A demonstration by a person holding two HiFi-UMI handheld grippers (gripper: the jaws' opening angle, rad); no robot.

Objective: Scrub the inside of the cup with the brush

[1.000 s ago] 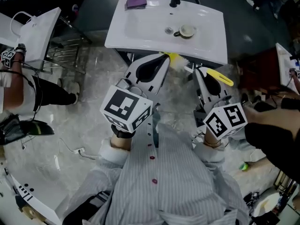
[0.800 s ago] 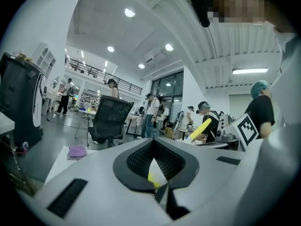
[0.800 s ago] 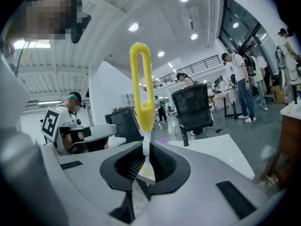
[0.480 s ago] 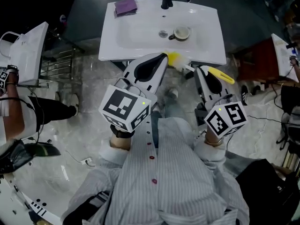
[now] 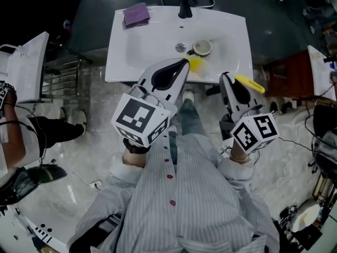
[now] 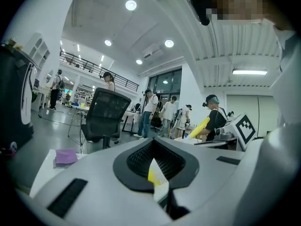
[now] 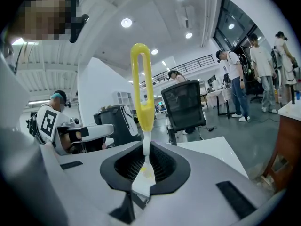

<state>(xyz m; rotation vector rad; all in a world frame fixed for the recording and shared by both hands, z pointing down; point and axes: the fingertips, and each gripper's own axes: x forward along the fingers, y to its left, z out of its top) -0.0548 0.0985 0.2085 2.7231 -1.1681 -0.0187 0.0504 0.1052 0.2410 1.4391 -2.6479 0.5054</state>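
A small pale cup (image 5: pixel 201 47) stands in the white sink (image 5: pixel 142 46), just right of the drain. My right gripper (image 5: pixel 225 78) is shut on the brush's white shaft (image 7: pixel 146 147). Its yellow loop handle (image 5: pixel 249 83) sticks out to the right, and in the right gripper view the handle (image 7: pixel 142 86) rises above the jaws. The yellow brush head (image 5: pixel 195 64) lies over the sink's front edge, right at the tip of my left gripper (image 5: pixel 184 62). That gripper is shut; a yellow and white sliver (image 6: pixel 155 175) shows in its slit. I cannot tell whether it pinches the bristles.
A black faucet (image 5: pixel 184 7) stands at the sink's back edge and a purple cloth (image 5: pixel 136 15) lies on its back left corner. A white table (image 5: pixel 26 62) and a seated person (image 5: pixel 16 136) are on the left. Cables run across the marble floor.
The sink has come closer under both grippers, so the brush head now hangs over its front edge near the cup. The dark-clothed person at the right has gone.
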